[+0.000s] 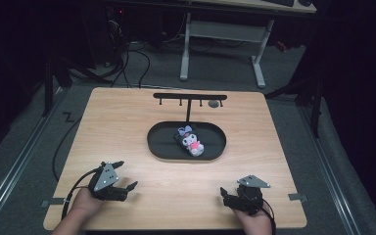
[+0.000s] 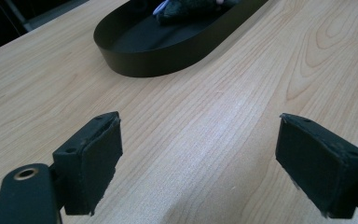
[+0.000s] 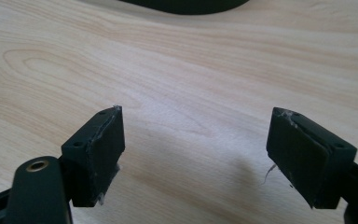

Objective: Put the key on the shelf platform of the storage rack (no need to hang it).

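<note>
A black oval tray (image 1: pixel 157 147) lies on the middle of the wooden table (image 1: pixel 117 122). A small plush toy (image 1: pixel 191 141) in dark grey, white and pink lies inside it. My left gripper (image 1: pixel 129 174) sits near the front left edge, open, with nothing between its pads. In the left gripper view the jaws (image 2: pixel 199 121) stand wide over bare wood, with the tray (image 2: pixel 144 65) and toy (image 2: pixel 191 7) ahead. My right gripper (image 1: pixel 230 191) rests at the front right, open and empty. The right gripper view has its jaws (image 3: pixel 196 112) low over the wood, the tray's rim (image 3: pixel 186 5) at the top.
A black T-shaped rack (image 1: pixel 190 96) with several hooks stands just behind the tray; a small grey piece (image 1: pixel 214 103) hangs near its right end. A white-legged desk (image 1: pixel 220 34) and cables stand on the floor beyond the table.
</note>
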The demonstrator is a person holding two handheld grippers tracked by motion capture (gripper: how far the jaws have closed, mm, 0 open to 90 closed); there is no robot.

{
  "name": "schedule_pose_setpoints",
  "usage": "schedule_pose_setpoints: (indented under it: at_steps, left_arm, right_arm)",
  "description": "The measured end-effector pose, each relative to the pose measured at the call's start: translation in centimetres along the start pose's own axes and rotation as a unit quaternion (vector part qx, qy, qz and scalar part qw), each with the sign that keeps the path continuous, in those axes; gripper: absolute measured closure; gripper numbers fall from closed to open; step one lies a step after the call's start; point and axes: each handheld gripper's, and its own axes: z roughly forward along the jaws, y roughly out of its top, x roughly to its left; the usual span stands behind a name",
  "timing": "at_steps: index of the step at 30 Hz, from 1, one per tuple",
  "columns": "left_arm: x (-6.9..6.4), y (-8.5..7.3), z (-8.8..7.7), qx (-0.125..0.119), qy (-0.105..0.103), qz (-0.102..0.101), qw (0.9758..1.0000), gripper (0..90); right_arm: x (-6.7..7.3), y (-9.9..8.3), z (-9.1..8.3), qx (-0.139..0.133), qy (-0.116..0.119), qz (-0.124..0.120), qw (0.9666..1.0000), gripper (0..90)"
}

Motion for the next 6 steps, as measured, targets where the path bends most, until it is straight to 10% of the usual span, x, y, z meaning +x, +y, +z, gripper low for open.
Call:
schedule_pose_setpoints:
  at_steps: [6]
  left_arm:
    - [-0.18, -0.1, -0.24, -0.006, -0.002, 0.005, 1.0, 15.5]
  right_arm:
    - [-0.59, 0.06, 0.49, -0.003, 0.004, 0.029, 0.9996, 17.2]
